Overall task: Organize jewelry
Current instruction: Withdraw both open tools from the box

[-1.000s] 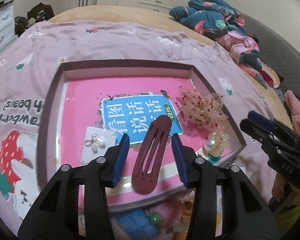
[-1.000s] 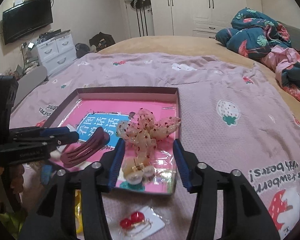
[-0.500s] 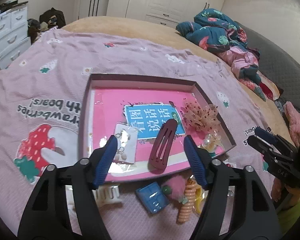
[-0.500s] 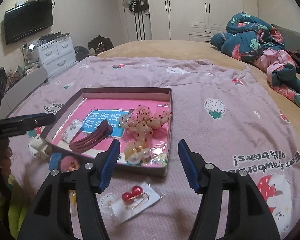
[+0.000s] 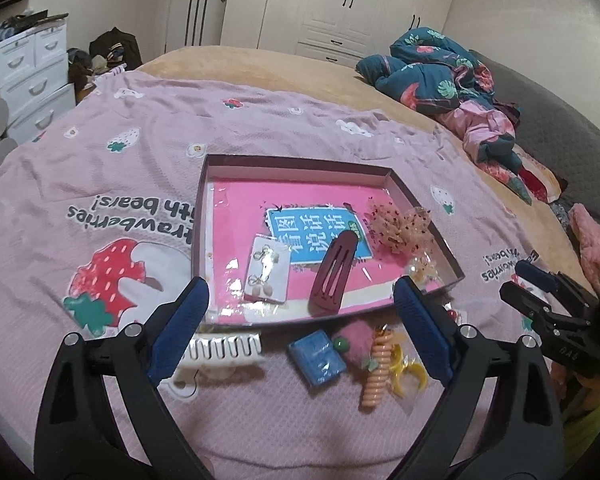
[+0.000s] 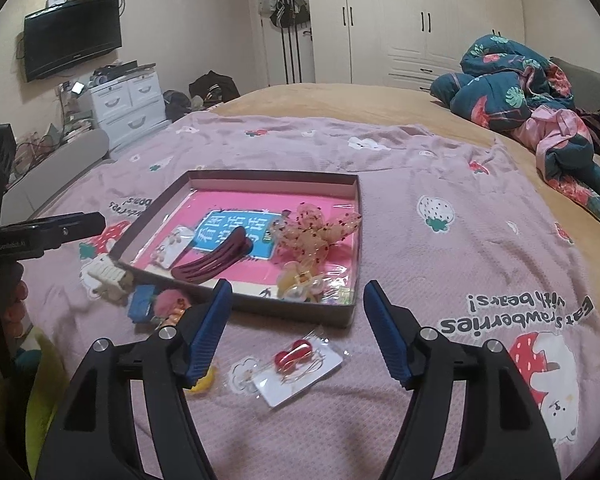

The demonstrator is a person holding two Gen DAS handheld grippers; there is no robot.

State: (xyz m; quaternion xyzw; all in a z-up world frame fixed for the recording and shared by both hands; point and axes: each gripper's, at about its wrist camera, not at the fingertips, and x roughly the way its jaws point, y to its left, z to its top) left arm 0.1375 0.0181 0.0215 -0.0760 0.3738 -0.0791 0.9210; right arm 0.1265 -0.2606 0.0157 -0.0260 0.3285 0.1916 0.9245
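So the shallow cardboard box (image 5: 300,162) sits on a pink strawberry-print blanket (image 5: 140,152) spread over the bed, and most of the jewelry is already inside it. The maroon snap hair clip (image 5: 334,274) lies flat near the front edge of the box, partly over the blue label on the pink liner, with a carded pair of earrings (image 5: 266,270) just to its left and a sheer sequinned bow (image 5: 400,228) off to its right; a pearly clip (image 6: 304,282) sits in the near right corner below the bow. The left gripper (image 5: 300,320) hangs above the blanket in front of the box, its blue-padded jaws spread wide and opening further, nothing between them. Just past it on the blanket, outside the box, there's a white claw clip (image 5: 220,348), a small blue box (image 5: 318,356), a pink pompom (image 5: 354,338), an orange spiral hair tie (image 5: 376,376) and something yellow (image 5: 408,372) in plastic wrap. The right gripper (image 6: 298,334) is also widening and empty, hovering over a card of red cherry earrings (image 6: 296,364) that lies on the blanket just in front of the box.
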